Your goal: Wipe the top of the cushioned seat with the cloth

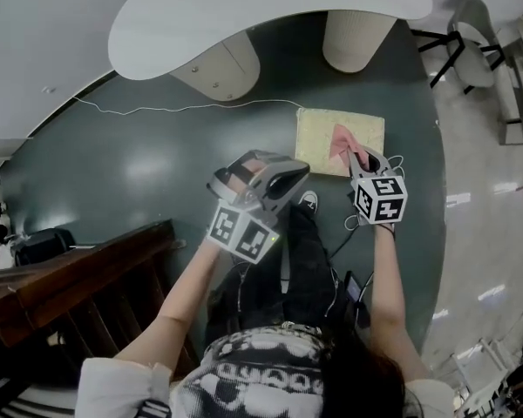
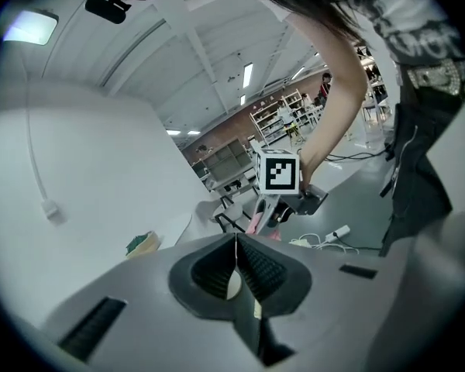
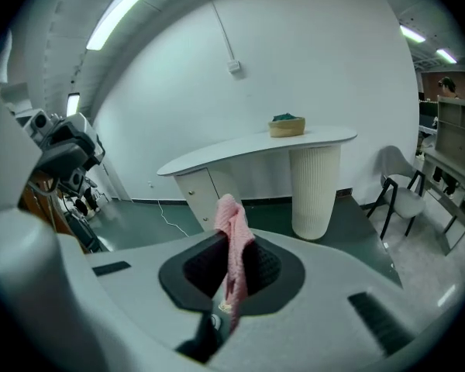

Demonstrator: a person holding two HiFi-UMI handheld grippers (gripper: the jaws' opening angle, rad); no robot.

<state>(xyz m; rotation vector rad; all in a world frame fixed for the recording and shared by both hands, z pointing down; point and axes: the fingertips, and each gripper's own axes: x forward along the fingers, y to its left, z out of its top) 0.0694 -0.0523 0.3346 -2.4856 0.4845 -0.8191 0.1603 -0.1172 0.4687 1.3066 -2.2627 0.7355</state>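
In the head view a pale yellow cushioned seat (image 1: 318,136) lies low on the dark green floor ahead of the person. My right gripper (image 1: 354,153) hangs over its right part, shut on a pink cloth (image 1: 341,141) that drapes onto the cushion. The right gripper view shows the cloth (image 3: 231,231) pinched between the jaws of the right gripper (image 3: 231,246) and sticking up past them; the seat is out of that view. My left gripper (image 1: 244,167) hovers to the left of the seat, shut and empty (image 2: 235,242). Its view catches the right gripper's marker cube (image 2: 279,172).
A white curved table (image 1: 244,16) on a ribbed pillar (image 1: 357,37) and a cabinet (image 1: 218,72) stands just beyond the seat, with a small basket (image 3: 287,126) on top. A chair (image 1: 471,55) is at the far right, a white cable (image 1: 183,107) crosses the floor, and a wooden railing (image 1: 78,277) is at the left.
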